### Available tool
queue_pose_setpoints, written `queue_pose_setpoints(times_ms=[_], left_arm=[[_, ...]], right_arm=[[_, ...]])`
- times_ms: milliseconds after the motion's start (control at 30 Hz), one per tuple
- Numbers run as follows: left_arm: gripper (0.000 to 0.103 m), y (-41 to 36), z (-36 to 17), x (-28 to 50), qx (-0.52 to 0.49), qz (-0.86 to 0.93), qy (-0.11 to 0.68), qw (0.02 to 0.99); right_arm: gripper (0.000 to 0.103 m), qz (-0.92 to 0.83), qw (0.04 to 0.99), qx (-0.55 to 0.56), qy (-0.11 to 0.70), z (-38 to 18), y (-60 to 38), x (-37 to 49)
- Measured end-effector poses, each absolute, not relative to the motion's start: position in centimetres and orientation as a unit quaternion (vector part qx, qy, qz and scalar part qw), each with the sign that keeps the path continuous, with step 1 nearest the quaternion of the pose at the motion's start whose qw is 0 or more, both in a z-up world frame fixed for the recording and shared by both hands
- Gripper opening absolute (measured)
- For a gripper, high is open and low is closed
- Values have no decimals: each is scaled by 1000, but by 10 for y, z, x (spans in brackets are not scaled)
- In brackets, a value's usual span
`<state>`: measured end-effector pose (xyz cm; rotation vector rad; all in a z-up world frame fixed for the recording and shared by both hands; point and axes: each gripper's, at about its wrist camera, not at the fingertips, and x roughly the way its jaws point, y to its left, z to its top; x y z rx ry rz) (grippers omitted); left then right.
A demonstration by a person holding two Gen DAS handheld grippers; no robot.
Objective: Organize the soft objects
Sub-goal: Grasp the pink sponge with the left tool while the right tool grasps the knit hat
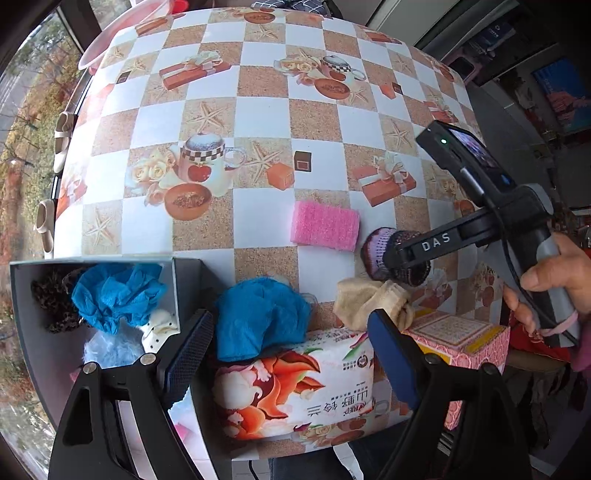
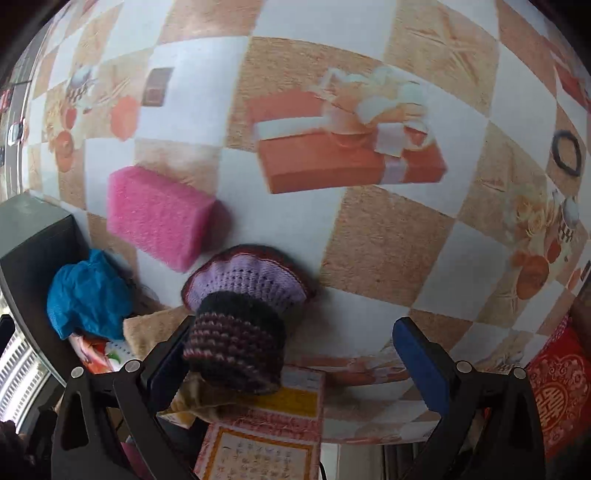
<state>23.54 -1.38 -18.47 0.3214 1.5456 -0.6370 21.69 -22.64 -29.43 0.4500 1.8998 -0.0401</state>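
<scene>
A purple and dark knitted piece [image 2: 236,325] lies on the table between my right gripper's [image 2: 291,354] open fingers, against the left finger [image 2: 166,365]; it also shows in the left wrist view [image 1: 391,254]. A pink sponge [image 1: 325,225] [image 2: 159,218] lies just beyond it. A blue cloth [image 1: 258,317] and a beige sock [image 1: 369,302] lie near the tissue pack [image 1: 291,387]. My left gripper [image 1: 288,354] is open above the tissue pack, holding nothing. A grey box [image 1: 37,332] at left holds a blue cloth [image 1: 114,295], a dark fuzzy item and pale soft items.
A pink patterned carton [image 1: 458,336] [image 2: 255,454] stands at the table's near edge. A black hair ring [image 2: 567,152] lies at far right. A pink basin [image 1: 110,33] sits at the far left corner. The table has a checkered cloth [image 1: 258,110].
</scene>
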Motion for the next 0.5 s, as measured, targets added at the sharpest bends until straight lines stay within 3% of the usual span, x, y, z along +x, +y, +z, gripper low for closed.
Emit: queue_pose_setpoints(times_ms=[267, 500], left_arm=[[88, -69, -216, 246, 188, -292, 679, 647], [88, -96, -245, 254, 192, -265, 690, 646]], right_arm=[[102, -167, 554, 309, 755, -298, -350, 117], [102, -163, 605, 388, 676, -278, -370, 83]])
